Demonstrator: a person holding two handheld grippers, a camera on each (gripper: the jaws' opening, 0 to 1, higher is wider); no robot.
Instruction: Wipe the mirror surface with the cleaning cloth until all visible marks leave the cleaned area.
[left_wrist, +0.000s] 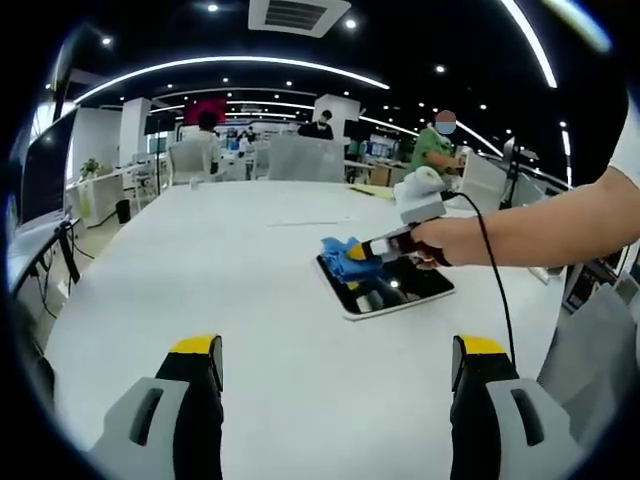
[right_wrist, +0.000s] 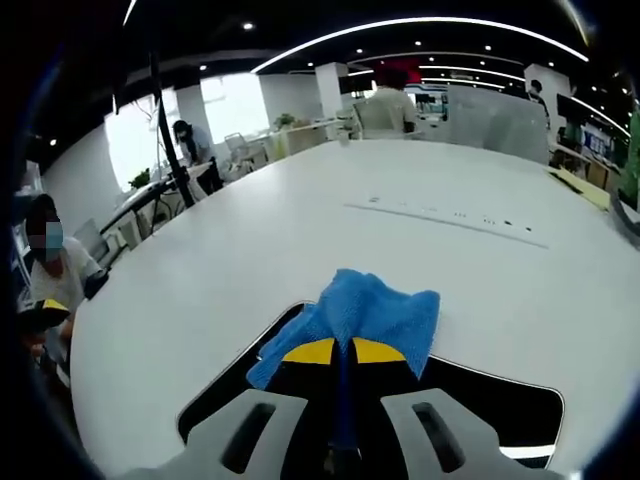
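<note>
Blue cloth (right_wrist: 365, 312) sat pinched in my right gripper (right_wrist: 343, 352) on the mirror (left_wrist: 385, 287); left gripper (left_wrist: 335, 350) gaped, holding nothing. Flat, overlapping strokes seemed best.

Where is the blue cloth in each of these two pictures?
Left gripper view: the blue cloth sits right of centre, on the far end of the mirror, at the tip of the right gripper.
Right gripper view: the cloth is low in the middle, pinched just beyond the yellow fingertips.
Shared landmark: the dark mirror on the white table.
</note>
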